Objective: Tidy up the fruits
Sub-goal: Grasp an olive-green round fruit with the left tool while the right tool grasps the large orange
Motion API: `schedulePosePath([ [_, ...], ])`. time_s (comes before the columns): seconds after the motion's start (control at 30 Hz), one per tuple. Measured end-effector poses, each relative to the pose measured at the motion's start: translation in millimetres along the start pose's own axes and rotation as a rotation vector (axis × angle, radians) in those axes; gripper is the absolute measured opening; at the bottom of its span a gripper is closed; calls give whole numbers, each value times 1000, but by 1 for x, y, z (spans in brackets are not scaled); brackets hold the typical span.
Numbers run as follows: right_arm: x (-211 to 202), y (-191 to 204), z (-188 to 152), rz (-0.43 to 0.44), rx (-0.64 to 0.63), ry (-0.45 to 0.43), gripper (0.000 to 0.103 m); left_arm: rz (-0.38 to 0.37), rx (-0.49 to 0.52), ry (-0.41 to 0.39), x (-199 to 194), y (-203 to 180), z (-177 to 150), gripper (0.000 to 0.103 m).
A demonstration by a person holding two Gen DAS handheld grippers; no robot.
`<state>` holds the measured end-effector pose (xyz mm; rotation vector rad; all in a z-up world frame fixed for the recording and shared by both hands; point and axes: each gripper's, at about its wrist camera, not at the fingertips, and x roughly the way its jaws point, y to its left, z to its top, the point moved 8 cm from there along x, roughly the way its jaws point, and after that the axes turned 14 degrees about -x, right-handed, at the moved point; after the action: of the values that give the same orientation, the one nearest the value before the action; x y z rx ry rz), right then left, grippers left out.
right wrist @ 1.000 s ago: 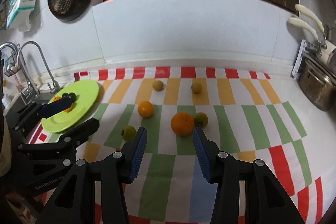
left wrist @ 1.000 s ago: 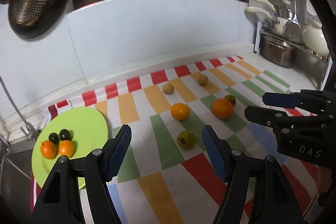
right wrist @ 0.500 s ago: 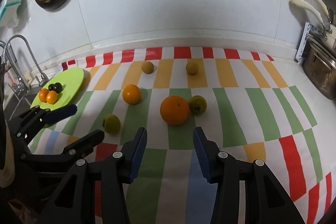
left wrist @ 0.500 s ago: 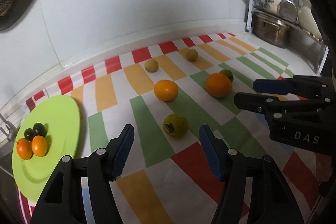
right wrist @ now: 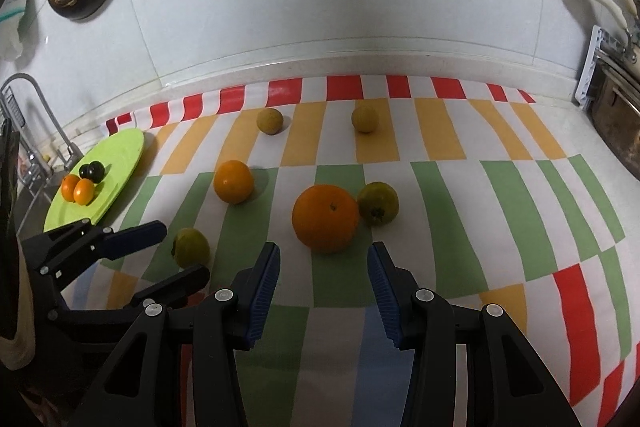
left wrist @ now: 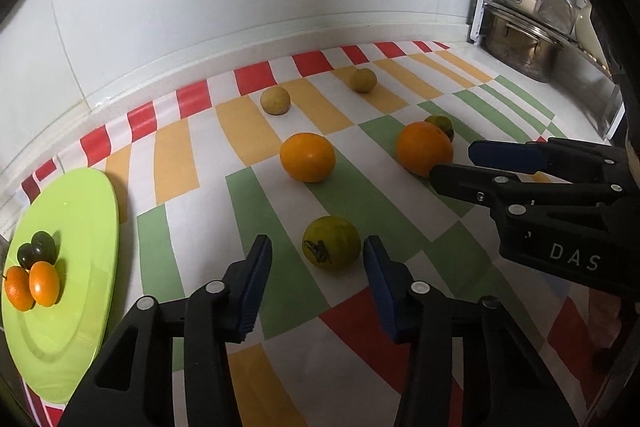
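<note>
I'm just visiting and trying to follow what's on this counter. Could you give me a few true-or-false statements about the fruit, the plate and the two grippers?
1. The green plate holds four small fruits. True.
2. The left gripper grips the greenish fruit. False: its open jaws flank it without touching.
3. The right gripper points toward the big orange. True.
4. The big orange sits on the plate. False: it lies on the striped cloth.

Dim, soft shadows, strong fisheye edge warping
</note>
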<state>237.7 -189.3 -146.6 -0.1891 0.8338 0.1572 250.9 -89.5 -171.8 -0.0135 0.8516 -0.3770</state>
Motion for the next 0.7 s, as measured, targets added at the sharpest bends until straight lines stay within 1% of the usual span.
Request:
schedulePosePath([
  [0.23,9,0,4,23,25,8,47,-22,-6,18,5,-1,4,38],
  [0.43,18,0,7,28,26,17,47,-43,-17,34,7,-2,5,32],
  [0.47,20,0,7,26,27,18,47,-42,-18,33,7,-2,5,29],
  [0.7,26,-2,10,22,44,19,47,-35,-60,9,3,6,16,29],
])
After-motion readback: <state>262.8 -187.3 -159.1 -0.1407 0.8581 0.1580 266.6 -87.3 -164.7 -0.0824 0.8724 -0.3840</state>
